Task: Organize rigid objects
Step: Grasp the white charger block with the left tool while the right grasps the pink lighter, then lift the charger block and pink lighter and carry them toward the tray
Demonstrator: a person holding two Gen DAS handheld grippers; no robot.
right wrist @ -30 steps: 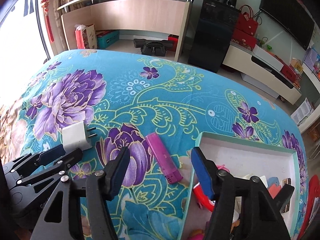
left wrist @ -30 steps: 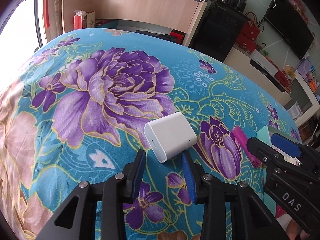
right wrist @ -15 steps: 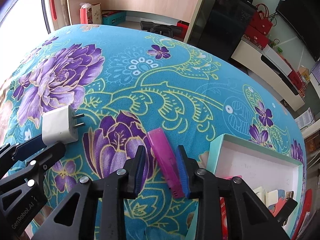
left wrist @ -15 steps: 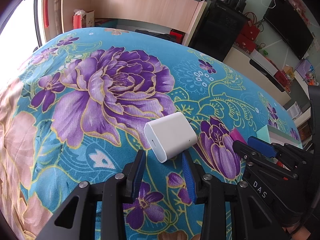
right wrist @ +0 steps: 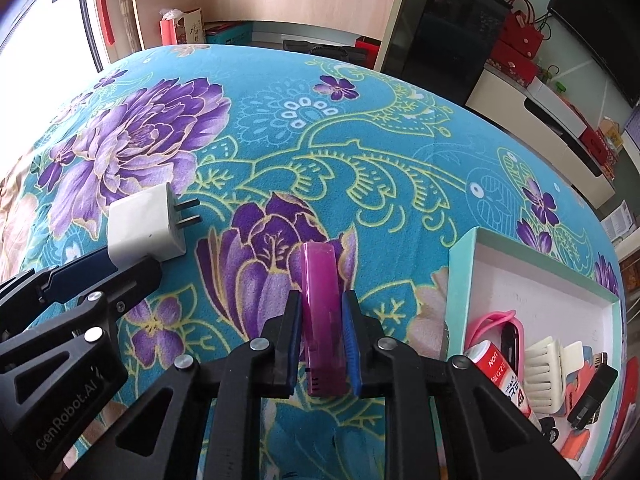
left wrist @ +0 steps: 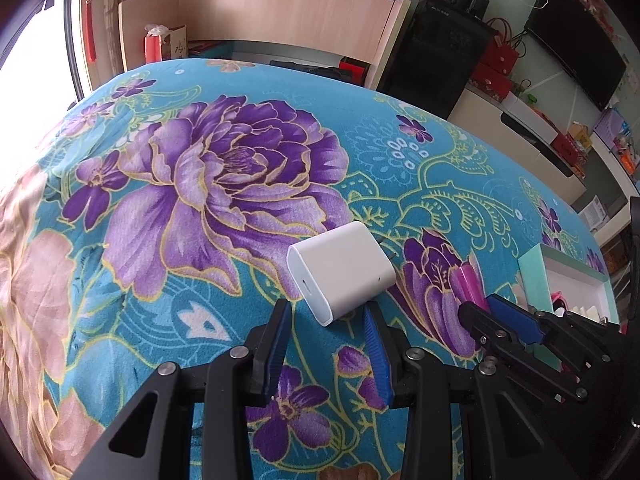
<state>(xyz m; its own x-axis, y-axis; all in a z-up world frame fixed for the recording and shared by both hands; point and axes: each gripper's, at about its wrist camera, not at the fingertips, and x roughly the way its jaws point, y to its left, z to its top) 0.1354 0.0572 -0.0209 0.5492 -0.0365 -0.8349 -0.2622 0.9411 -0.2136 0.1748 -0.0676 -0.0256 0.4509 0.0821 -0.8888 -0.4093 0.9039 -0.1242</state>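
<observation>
We have the right gripper (right wrist: pixel 322 320) down on the flowered blue cloth (right wrist: pixel 328 160), and its jaws have just been closing: the blue pads now press on both long sides of the magenta lighter (right wrist: pixel 322 312), which lies on a printed purple bud and runs straight away from us between the fingers. Just to its right sits the mint-rimmed box (right wrist: pixel 460 280), its white inside already holding a pink loop, a red-and-white tube, a cream brush and some dark and orange bits crowded at the near end. Our left gripper (left wrist: pixel 328 336) rests lower left of the white charger (left wrist: pixel 340 272); its jaws stand partly apart on either side of the charger's near corner. From its own camera the right-hand pad seems to meet the charger's edge and the left pad stands clear, so we cannot tell whether it grips. The charger lies flat on the cloth, its two prongs pointing toward the lighter, near but apart from it.
</observation>
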